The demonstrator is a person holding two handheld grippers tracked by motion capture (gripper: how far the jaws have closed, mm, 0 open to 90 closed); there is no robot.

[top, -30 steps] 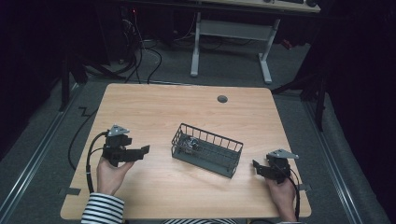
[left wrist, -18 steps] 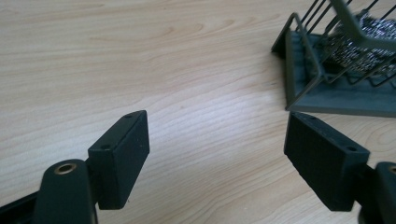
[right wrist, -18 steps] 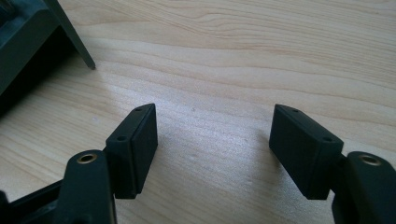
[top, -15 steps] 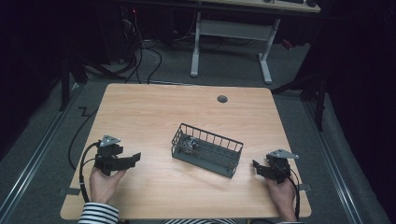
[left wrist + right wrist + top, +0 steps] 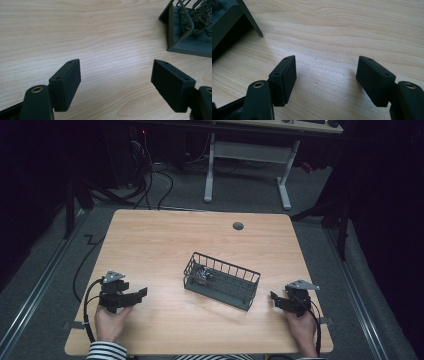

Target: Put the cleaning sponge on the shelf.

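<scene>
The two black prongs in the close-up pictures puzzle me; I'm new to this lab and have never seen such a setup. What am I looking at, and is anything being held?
A person sits at a wooden table with a hand-held gripper in each hand. The high view looks down from above: the left gripper is at its left, the right gripper at its right. Each close-up comes from a camera riding on one gripper, and the prongs are that gripper's own fingers. Both grippers are open and hold nothing. Between them on the table stands a dark wire basket with a small metallic-looking object inside, too small to identify.
</scene>
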